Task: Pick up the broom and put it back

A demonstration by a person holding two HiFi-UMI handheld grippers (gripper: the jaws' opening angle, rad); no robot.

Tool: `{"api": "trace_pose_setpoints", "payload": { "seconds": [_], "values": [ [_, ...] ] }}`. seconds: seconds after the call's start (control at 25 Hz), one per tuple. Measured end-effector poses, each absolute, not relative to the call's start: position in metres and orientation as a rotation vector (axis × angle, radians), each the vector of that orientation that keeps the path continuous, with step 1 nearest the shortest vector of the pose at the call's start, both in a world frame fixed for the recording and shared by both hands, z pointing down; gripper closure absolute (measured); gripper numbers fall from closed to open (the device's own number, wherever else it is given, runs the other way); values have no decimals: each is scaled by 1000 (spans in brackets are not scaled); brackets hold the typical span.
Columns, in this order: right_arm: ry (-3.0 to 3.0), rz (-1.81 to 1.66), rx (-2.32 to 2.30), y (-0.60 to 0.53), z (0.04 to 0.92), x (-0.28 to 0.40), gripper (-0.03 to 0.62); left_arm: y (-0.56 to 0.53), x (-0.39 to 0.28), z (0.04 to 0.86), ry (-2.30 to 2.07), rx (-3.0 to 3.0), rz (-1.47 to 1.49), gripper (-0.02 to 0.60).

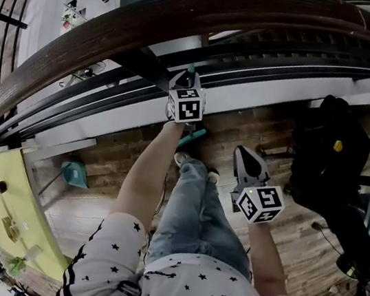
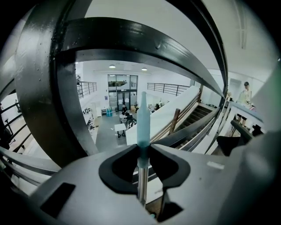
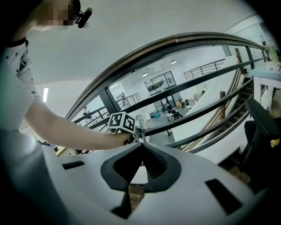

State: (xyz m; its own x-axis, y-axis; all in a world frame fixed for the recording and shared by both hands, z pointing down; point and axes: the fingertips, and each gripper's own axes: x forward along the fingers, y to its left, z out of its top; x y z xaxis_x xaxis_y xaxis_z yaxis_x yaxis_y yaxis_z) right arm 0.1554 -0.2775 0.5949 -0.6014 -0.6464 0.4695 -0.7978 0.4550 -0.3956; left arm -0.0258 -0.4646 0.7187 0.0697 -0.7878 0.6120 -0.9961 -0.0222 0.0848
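The broom's metal handle with its pale teal end cap stands upright between the jaws of my left gripper, which is shut on it. In the head view the left gripper is up against the black railing bars, and a teal part of the broom shows just below its marker cube. My right gripper hangs lower and to the right, above the wooden floor. Its jaws are shut with nothing between them. From the right gripper view, the left gripper's cube shows at the railing.
A dark wooden handrail over black bars runs across the front, with an open hall far below. A teal dustpan lies on the floor at the left near a yellow table. A black bag stands at the right.
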Motion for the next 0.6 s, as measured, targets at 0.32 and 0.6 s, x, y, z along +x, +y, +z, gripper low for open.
{"api": "trace_pose_setpoints", "payload": {
  "seconds": [0.32, 0.6],
  "values": [
    [-2461, 871, 1237, -282, 593, 153, 600, -466, -23, 720, -1767, 1847, 546, 486],
    [-2468, 862, 1244, -282, 587, 153, 600, -465, -24, 711, -1737, 1851, 498, 461]
  ]
}}
